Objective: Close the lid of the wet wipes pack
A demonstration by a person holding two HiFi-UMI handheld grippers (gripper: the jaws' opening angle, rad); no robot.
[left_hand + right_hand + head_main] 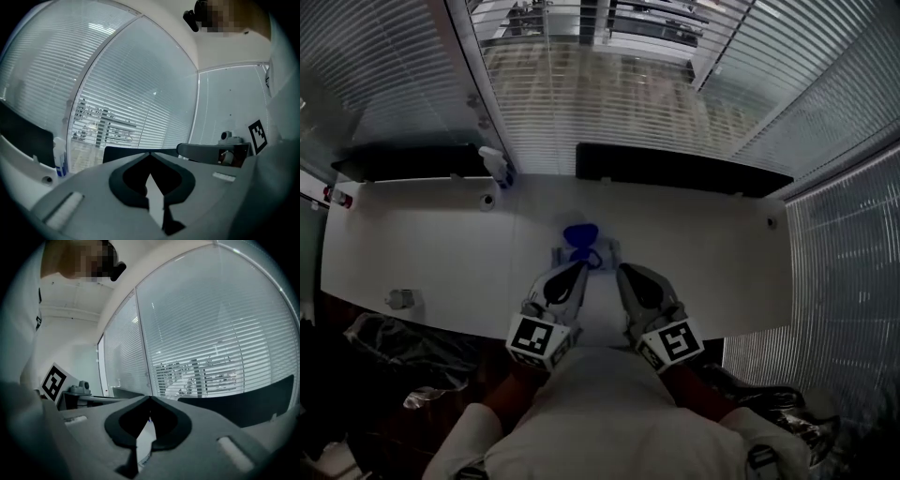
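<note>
We're looking down on the long white tabletop, and there's the small pale wet wipes pack, lying about midway along it, somewhat closer to the near edge than the far one. Its rounded blue plastic lid stands up and open on the far side of the pack.

Both tools sit at the near edge, pointing in at the pack. The left gripper, grey with a black-and-white marker cube, has its tip right at the pack's near left corner (we can't tell whether it touches). Its own view shows the left gripper clenched, tips meeting, nothing between them.

The right gripper sits just beside the pack's near right corner. In its view the right gripper is likewise pressed together and empty.

Up at the far edge, left of centre, stands a white spray bottle with a blue base.
</note>
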